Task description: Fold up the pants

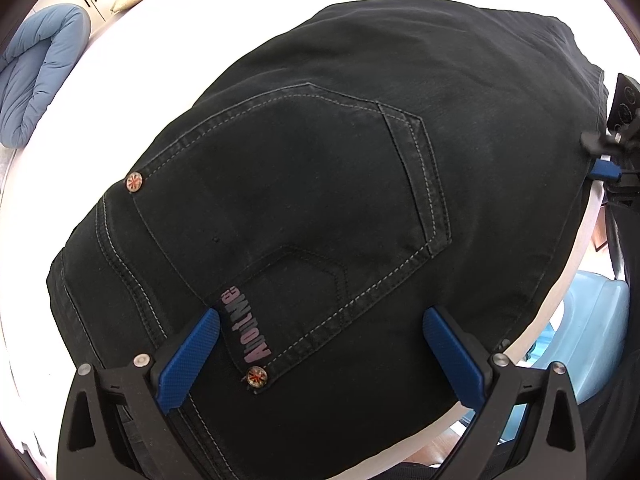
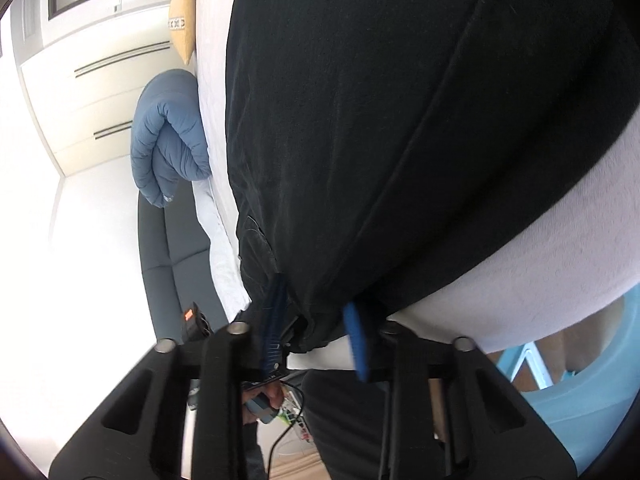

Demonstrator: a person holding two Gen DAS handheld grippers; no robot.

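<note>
Right tool [image 2: 316,320] pinches the pants [image 2: 360,120] edge, left tool [image 1: 320,344] gapes; folding looks partly done

Bright room: white bed [image 1: 208,20], rolled blue duvet [image 2: 168,140] beside it, yellow cushion [image 2: 182,24], white wardrobe doors [image 2: 100,80], dark grey sofa [image 2: 172,248] below.

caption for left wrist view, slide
Open left hand-held gripper poised over black jeans' back pocket.
</note>
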